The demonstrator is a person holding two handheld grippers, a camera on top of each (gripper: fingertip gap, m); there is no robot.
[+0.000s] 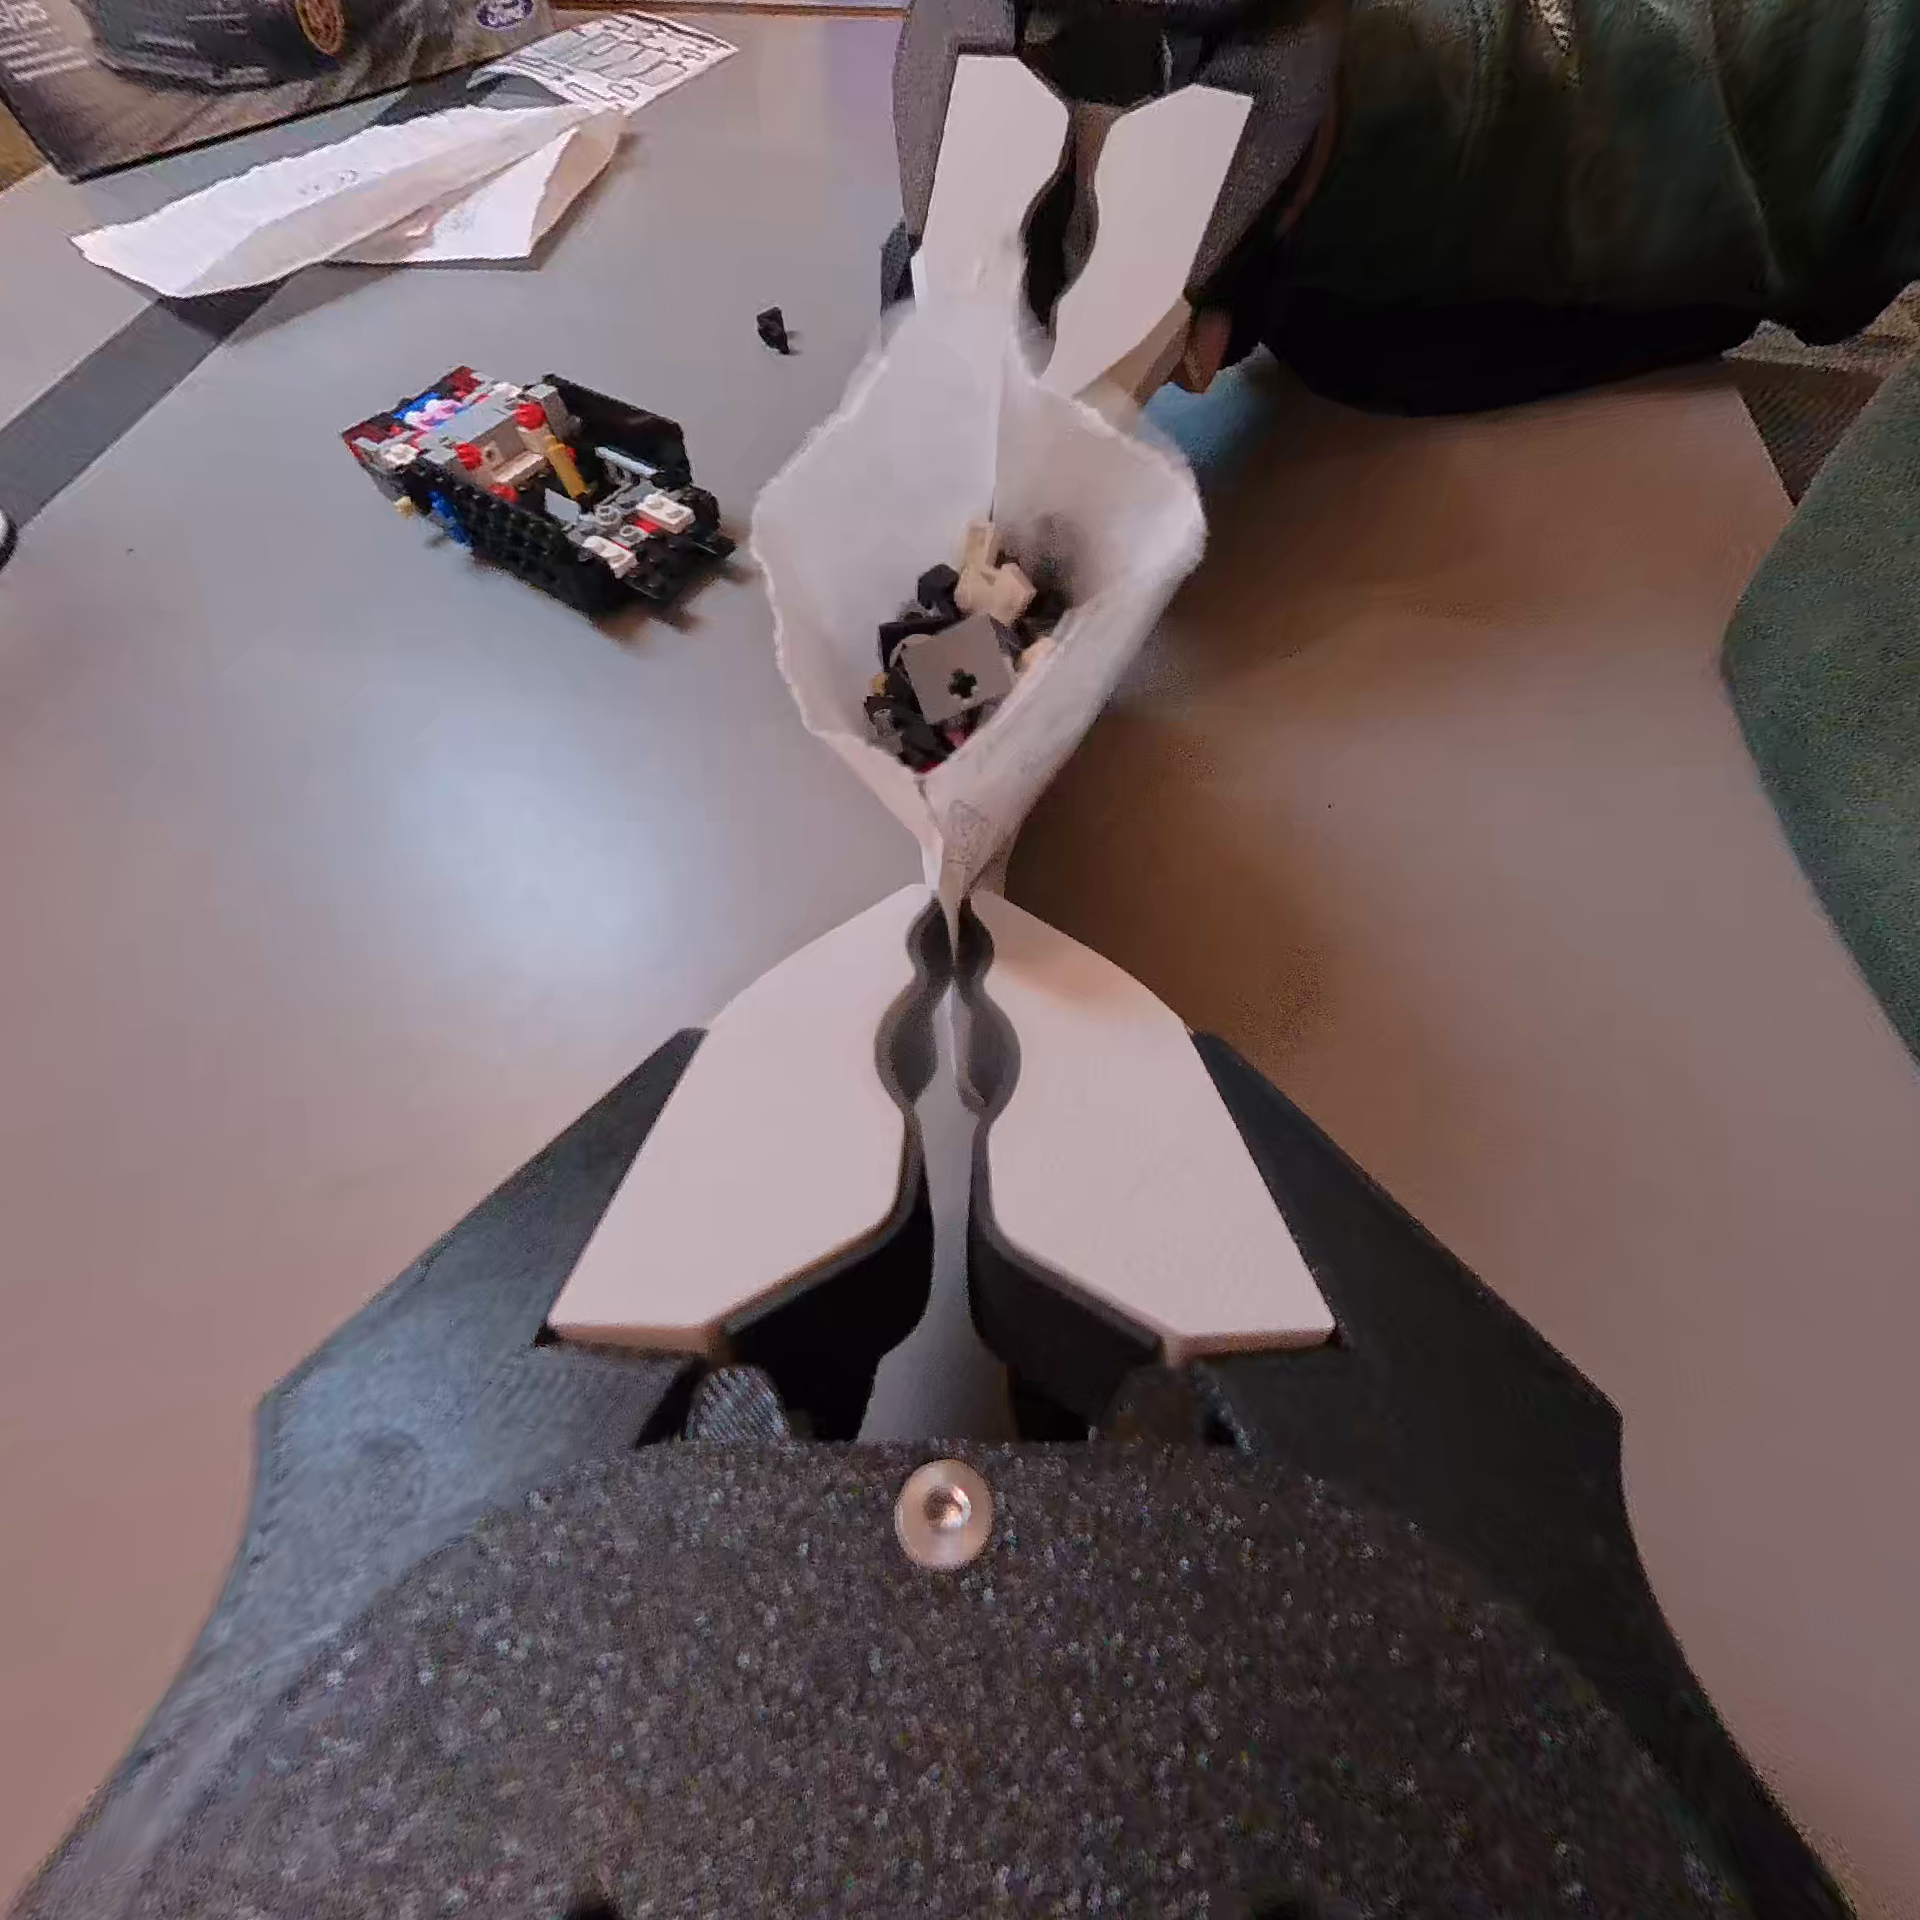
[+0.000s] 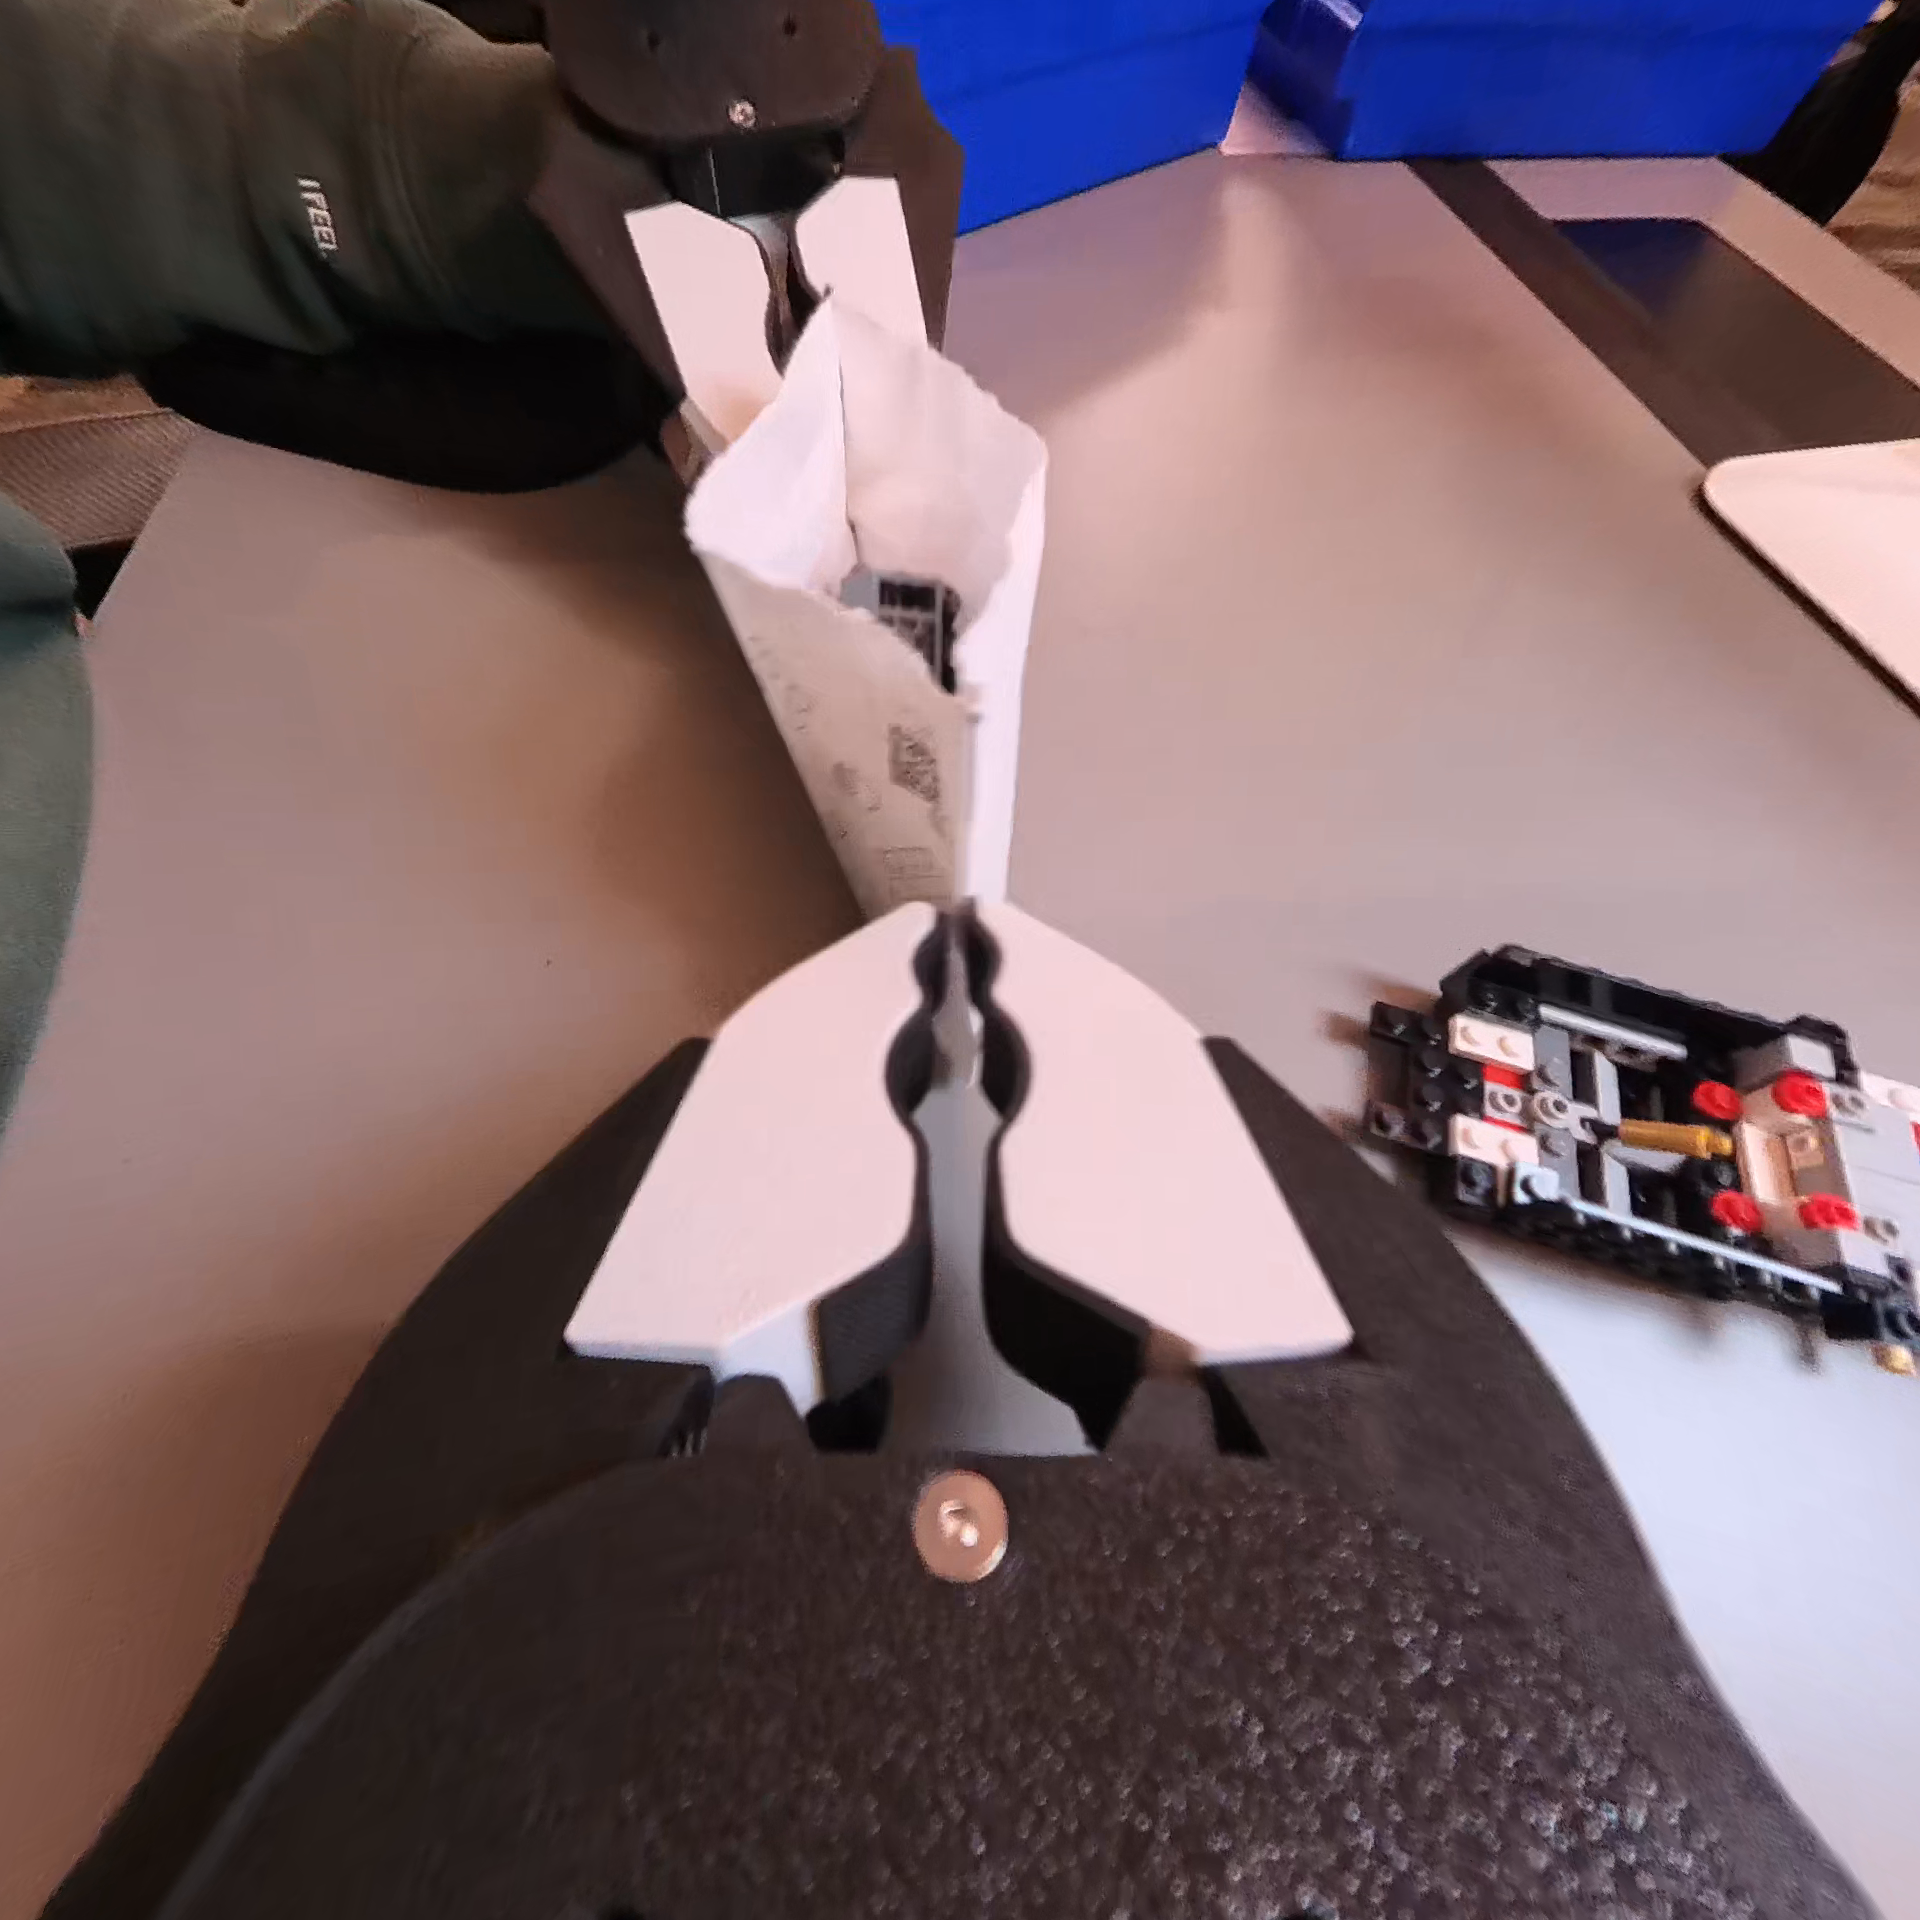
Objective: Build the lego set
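Two grippers, left [image 1: 951,935] and right [image 2: 961,925], are each pinching opposite edges of a torn bag [image 1: 914,499] holding bricks [image 1: 951,655], beside the car [image 1: 540,488].

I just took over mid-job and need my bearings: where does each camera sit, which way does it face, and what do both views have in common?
Left wrist view: on the left gripper, looking along its fingers at the white paper bag of loose pieces; the right gripper and a green sleeve face it.
Right wrist view: on the right gripper, looking the opposite way at the same bag; the left gripper and sleeve lie beyond.
Shared: the bag, pinched from both ends, the partly built car and the grey table.
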